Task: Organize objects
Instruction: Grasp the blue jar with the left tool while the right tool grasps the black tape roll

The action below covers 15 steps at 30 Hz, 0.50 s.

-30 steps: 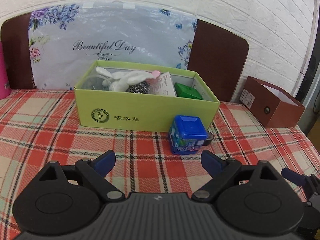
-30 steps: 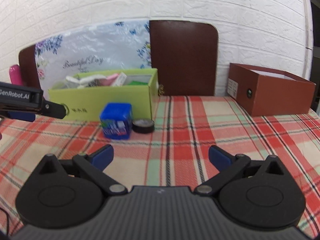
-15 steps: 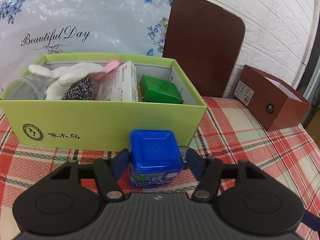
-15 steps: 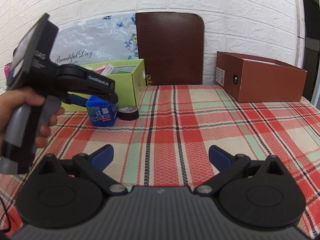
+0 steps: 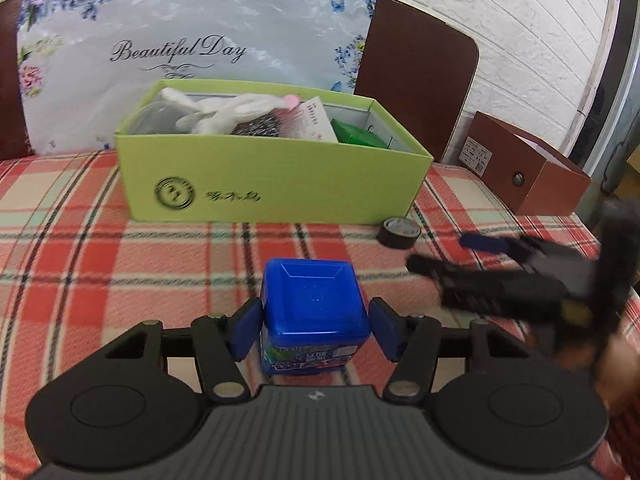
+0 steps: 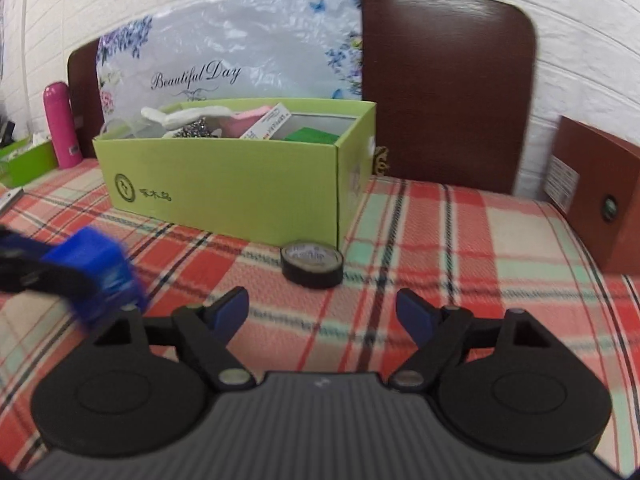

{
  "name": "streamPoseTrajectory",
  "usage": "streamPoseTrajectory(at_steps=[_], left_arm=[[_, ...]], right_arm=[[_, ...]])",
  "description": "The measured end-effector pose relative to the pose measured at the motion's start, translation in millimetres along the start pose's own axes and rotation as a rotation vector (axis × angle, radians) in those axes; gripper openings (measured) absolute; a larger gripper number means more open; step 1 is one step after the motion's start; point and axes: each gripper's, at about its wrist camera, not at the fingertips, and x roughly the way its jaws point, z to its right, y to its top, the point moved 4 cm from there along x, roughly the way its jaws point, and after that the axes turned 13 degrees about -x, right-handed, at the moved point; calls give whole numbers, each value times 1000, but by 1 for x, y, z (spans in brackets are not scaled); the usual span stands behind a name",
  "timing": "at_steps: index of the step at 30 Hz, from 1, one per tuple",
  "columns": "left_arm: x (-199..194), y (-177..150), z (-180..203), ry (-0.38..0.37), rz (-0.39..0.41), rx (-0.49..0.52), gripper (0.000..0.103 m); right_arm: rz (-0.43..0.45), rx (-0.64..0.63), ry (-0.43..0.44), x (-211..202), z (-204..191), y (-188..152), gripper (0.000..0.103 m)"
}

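Note:
My left gripper (image 5: 316,326) is shut on a blue square container (image 5: 314,312) with a blue lid and holds it above the plaid tablecloth, in front of the green box (image 5: 276,176). The container shows blurred in the right wrist view (image 6: 94,272). A black tape roll (image 6: 312,264) lies by the green box's (image 6: 224,184) right front corner, just ahead of my right gripper (image 6: 322,314), which is open and empty. The tape roll also shows in the left wrist view (image 5: 398,233), with the right gripper (image 5: 444,254) close to it.
The green box holds a white glove (image 5: 216,110), a steel scourer, a paper packet and a green packet (image 5: 356,136). A brown box (image 5: 528,172) stands at the right. A pink bottle (image 6: 60,124) stands far left. A flowered bag and brown boards lean on the brick wall.
My left gripper has closed on the blue container and pulled it back from the green box. My right gripper has moved in toward the tape roll.

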Motion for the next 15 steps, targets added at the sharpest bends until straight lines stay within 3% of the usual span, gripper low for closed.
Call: streamPoseTrajectory(at_steps=[3,4,5,6,10,15], left_arm=[[-7,-1,-8,8,-3,7,61],[-8,0,-10,12,-2,6,61],[-9,0,-13,14,-4,2,61],[-10,1,-15,12,-4,-2,61],[-12,0,-17,10,-4,-9,61],[-18,-5,-18,18,0,-1,61]], right_arm=[[-8,-32,23,29,0,12,81],[-12,-29,37,36,-1,14,75],[-17,-22,45,41,-2,15,55],[-32,-14,44,46,-3,15,42],[-55,95,14,34,-9,7,43],[-92,221,-5,-12,-35,-16,43]])
